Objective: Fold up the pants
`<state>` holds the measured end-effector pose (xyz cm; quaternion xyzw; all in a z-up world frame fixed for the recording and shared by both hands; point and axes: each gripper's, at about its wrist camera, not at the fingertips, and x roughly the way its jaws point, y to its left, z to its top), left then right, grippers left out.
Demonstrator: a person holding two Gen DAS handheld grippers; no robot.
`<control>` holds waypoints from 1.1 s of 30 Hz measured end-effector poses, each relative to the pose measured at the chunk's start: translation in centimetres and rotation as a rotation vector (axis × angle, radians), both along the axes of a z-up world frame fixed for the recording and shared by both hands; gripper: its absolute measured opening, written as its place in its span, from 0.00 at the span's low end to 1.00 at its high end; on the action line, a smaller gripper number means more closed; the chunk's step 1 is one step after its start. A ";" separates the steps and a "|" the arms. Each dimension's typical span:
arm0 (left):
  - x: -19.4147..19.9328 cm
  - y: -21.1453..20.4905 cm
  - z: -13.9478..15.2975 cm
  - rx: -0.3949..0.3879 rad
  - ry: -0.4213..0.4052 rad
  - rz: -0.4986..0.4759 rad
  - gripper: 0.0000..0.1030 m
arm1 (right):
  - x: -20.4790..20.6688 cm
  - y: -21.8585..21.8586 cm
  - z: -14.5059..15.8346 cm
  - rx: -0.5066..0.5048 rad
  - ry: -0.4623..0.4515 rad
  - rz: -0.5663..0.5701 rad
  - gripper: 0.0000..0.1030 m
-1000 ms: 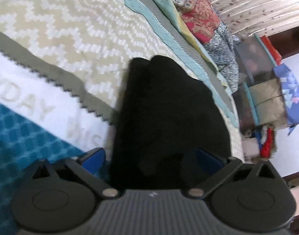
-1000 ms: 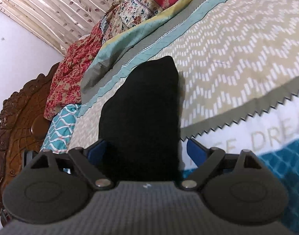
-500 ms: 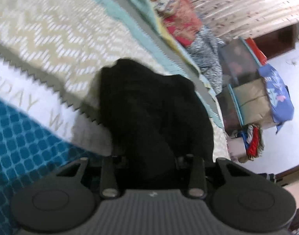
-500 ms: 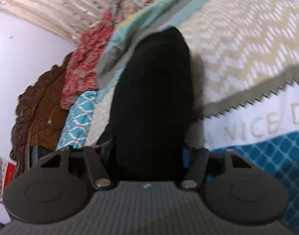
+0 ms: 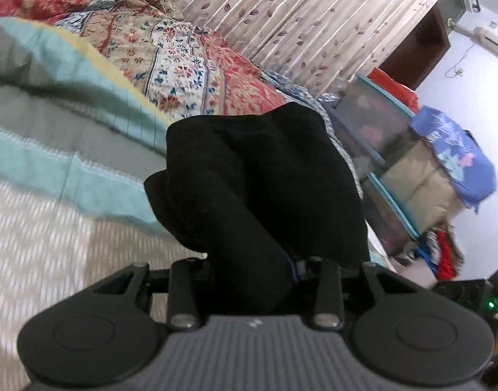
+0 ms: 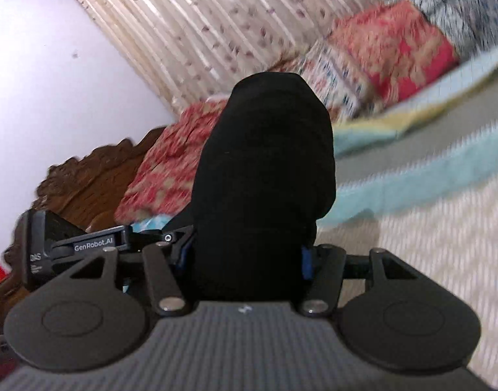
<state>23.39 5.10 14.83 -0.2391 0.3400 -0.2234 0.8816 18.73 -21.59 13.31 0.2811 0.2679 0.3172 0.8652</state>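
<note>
black pants (image 5: 262,176), red floral quilt (image 5: 190,55), leaf-print curtain (image 5: 281,16).

home bedroom: quilted bed (image 5: 53,163), floral pillows (image 5: 170,55), carved headboard (image 6: 86,176), curtain (image 5: 281,16).

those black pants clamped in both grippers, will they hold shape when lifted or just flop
Probably flop: the black pants bunch into soft rounded folds past the left gripper, no crisp edges. In the right gripper the cloth bulges wider than the jaws squeezing it, so it looks thick yet compressible. That bulk likely resists slipping out, though loose ends would hang and swing.
</note>
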 end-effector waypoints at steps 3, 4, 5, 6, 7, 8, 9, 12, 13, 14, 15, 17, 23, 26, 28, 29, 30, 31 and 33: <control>5.0 -0.8 -2.6 0.032 0.028 0.024 0.33 | 4.2 0.0 -2.4 -0.010 0.026 -0.033 0.59; 6.2 -0.9 -3.7 0.046 0.042 0.030 0.33 | 5.5 0.0 -3.5 -0.015 0.047 -0.041 0.59; 7.4 -1.0 -5.0 0.061 0.059 0.038 0.33 | 6.8 0.0 -5.0 -0.020 0.077 -0.049 0.59; 8.5 -1.1 -6.5 0.079 0.084 0.047 0.33 | 7.7 -0.1 -5.9 -0.025 0.105 -0.057 0.59; 9.6 -1.3 -7.9 0.099 0.113 0.056 0.33 | 8.9 0.0 -7.3 -0.037 0.146 -0.068 0.59; 10.3 -1.6 -9.6 0.123 0.149 0.063 0.34 | 9.6 0.0 -8.7 -0.055 0.185 -0.076 0.60; 10.8 -2.0 -11.2 0.158 0.176 0.079 0.38 | 10.1 0.0 -10.0 -0.084 0.220 -0.091 0.60; 10.1 -2.1 -12.7 0.172 0.144 0.112 0.53 | 9.4 -1.1 -11.7 -0.060 0.254 -0.151 0.80; 9.8 -1.9 -12.7 0.164 0.146 0.120 0.54 | 9.1 -1.2 -11.5 -0.063 0.253 -0.161 0.81; 9.3 -1.8 -12.4 0.158 0.153 0.134 0.56 | 8.7 -1.2 -11.1 -0.082 0.242 -0.173 0.83; 8.6 -1.5 -12.0 0.150 0.167 0.156 0.57 | 8.1 -1.1 -10.5 -0.109 0.228 -0.188 0.83; 7.3 -1.0 -11.0 0.134 0.179 0.194 0.57 | 6.4 -1.0 -9.2 -0.157 0.193 -0.211 0.83; -0.2 -1.2 -8.0 0.197 0.176 0.219 0.57 | -2.6 -0.5 -7.2 -0.289 0.128 -0.220 0.84; -5.4 -2.1 -7.1 0.274 0.170 0.192 0.60 | -7.8 0.1 -7.6 -0.364 0.156 -0.209 0.84; -9.1 -2.6 -6.7 0.308 0.171 0.174 0.61 | -10.9 0.3 -8.1 -0.397 0.202 -0.196 0.84; -10.7 -2.8 -6.6 0.316 0.171 0.166 0.62 | -12.1 0.1 -8.3 -0.403 0.227 -0.191 0.84; -12.3 -3.0 -6.5 0.327 0.172 0.159 0.64 | -13.0 0.0 -8.4 -0.403 0.257 -0.193 0.84; -14.0 -3.2 -6.5 0.343 0.173 0.159 0.66 | -13.9 -0.1 -8.6 -0.393 0.295 -0.200 0.84; -17.0 -3.6 -6.1 0.377 0.164 0.168 0.71 | -15.6 -0.7 -8.5 -0.357 0.343 -0.220 0.84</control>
